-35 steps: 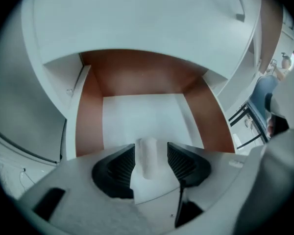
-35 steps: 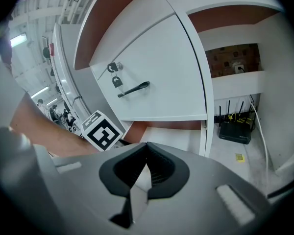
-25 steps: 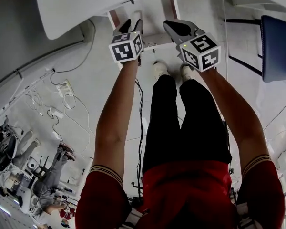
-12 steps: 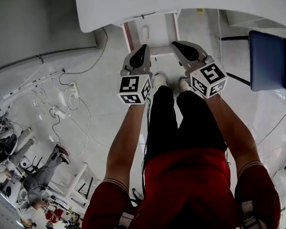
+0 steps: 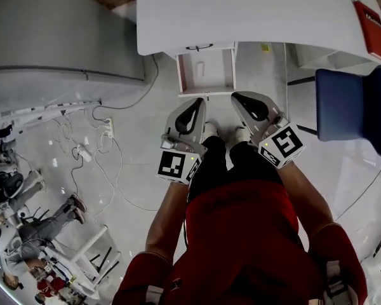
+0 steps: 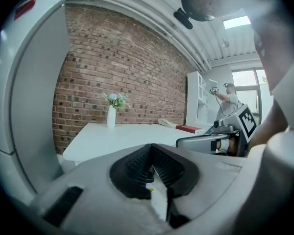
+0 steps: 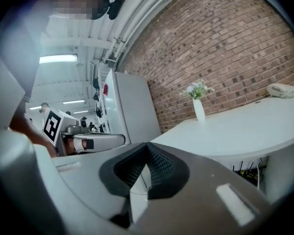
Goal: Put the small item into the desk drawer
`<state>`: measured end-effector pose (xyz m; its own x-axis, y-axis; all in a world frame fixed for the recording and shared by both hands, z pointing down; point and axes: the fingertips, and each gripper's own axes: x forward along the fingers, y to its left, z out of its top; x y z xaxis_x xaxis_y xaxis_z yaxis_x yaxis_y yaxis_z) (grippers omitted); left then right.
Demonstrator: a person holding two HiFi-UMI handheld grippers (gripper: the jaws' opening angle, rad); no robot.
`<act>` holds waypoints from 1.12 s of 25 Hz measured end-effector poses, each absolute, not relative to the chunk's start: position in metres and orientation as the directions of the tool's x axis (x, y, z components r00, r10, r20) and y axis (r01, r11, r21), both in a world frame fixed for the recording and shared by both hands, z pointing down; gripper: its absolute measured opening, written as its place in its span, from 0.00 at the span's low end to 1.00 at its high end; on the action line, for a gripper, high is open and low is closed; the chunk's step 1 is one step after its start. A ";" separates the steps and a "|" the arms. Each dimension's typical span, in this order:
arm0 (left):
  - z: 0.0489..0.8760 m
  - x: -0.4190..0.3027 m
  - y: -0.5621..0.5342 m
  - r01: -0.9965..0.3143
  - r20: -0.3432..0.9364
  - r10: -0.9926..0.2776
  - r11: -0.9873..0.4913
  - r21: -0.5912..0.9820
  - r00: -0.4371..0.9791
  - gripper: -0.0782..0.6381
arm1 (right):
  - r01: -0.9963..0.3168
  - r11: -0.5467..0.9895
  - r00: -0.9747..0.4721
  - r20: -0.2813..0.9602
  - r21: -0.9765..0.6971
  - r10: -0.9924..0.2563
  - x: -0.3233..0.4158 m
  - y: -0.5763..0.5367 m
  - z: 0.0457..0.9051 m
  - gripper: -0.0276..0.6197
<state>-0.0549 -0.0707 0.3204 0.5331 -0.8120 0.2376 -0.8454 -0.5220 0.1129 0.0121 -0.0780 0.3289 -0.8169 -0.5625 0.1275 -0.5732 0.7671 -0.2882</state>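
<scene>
Left gripper [image 5: 197, 105] and right gripper [image 5: 242, 99] hover with fingers together, empty, before the counter [image 5: 241, 11]; the small item [image 5: 200, 68] lies inside the open drawer [image 5: 217, 72]; pale, probably light and rigid, best pinched mid-length.

The open drawer [image 5: 217, 75] lies clear from above (desk [image 5: 254, 18] edge just behind), blue chair [image 5: 352, 107] well to its right.
</scene>
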 end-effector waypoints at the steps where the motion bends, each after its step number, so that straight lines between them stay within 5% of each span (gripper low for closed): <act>1: 0.310 -0.053 -0.066 -0.847 0.232 -0.815 -0.523 0.100 0.531 0.12 | -0.565 0.775 -0.822 0.112 -0.285 -0.558 0.016 -0.074 0.317 0.05; 28: 0.199 -0.073 -0.016 -0.755 0.044 -0.754 -0.654 0.046 0.656 0.12 | -0.619 0.771 -0.784 0.054 -0.149 -0.619 -0.007 -0.020 0.212 0.05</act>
<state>-0.0733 -0.0165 0.1988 0.6556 -0.7538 0.0444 -0.7551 -0.6540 0.0463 -0.0075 -0.0204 0.2121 -0.7838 -0.6186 0.0538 -0.6189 0.7712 -0.1492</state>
